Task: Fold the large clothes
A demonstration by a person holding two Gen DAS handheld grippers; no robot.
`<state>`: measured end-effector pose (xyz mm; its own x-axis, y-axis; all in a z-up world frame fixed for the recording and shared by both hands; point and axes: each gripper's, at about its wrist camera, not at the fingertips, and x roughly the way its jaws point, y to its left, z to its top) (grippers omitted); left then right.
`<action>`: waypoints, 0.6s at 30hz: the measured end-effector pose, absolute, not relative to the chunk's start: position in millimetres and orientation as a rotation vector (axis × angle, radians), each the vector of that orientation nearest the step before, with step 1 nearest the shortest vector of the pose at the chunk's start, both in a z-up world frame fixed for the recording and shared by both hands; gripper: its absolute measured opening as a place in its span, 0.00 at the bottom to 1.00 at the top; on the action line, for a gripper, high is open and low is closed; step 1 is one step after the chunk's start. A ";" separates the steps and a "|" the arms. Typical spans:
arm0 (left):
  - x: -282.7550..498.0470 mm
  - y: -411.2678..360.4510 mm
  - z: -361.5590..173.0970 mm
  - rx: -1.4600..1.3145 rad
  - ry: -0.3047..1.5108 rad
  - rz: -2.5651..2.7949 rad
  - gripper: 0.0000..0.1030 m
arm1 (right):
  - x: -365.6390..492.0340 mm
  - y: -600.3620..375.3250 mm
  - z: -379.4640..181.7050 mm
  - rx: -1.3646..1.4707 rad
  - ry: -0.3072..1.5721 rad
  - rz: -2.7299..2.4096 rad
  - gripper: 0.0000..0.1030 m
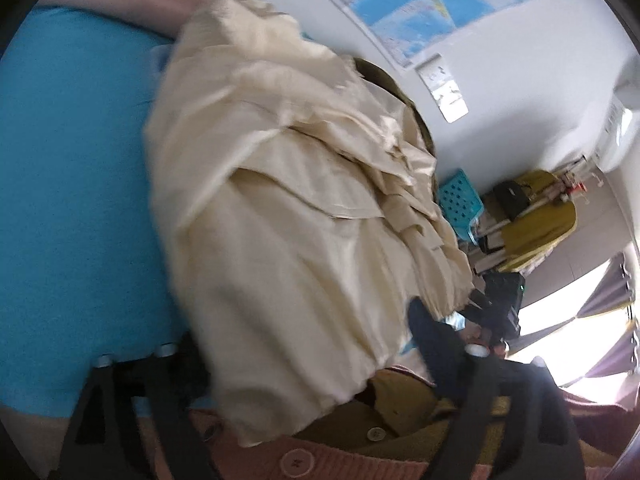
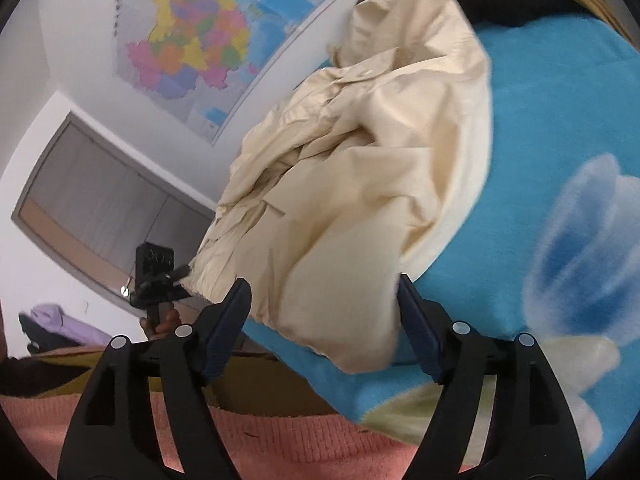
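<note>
A large cream jacket [image 1: 288, 216] lies crumpled on a bright blue blanket [image 1: 72, 184]. It also shows in the right wrist view [image 2: 360, 168]. My left gripper [image 1: 320, 364] is wide open, and the jacket's lower edge hangs between its fingers [image 1: 492, 412] and hides its left fingertip. My right gripper [image 2: 324, 300] is open, its blue-padded fingers [image 2: 228, 320] on either side of the jacket's elastic hem, which sits between them. The left gripper appears in the right wrist view [image 2: 160, 276] at the hem's far corner.
A pink knitted garment [image 2: 280, 440] and an olive buttoned garment [image 1: 384, 424] lie near me. The blanket [image 2: 540, 120] has a flower print. A map [image 2: 192, 32] hangs on the wall. A blue stool [image 1: 460, 204] and a rack of clothes [image 1: 536, 220] stand behind.
</note>
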<state>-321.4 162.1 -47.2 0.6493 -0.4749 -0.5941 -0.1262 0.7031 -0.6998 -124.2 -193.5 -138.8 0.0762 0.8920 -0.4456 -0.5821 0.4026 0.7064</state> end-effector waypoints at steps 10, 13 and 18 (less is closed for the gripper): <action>-336.6 167.9 -6.6 -0.806 0.741 -0.184 0.15 | -138.1 -198.0 -91.5 0.509 0.824 1.266 0.16; -345.5 168.9 17.4 -0.799 0.689 -0.203 0.15 | -149.0 -202.9 -64.7 0.521 0.746 1.310 0.16; -353.2 178.0 37.9 -0.827 0.650 -0.229 0.15 | -154.2 -208.2 -37.0 0.533 0.680 1.346 0.16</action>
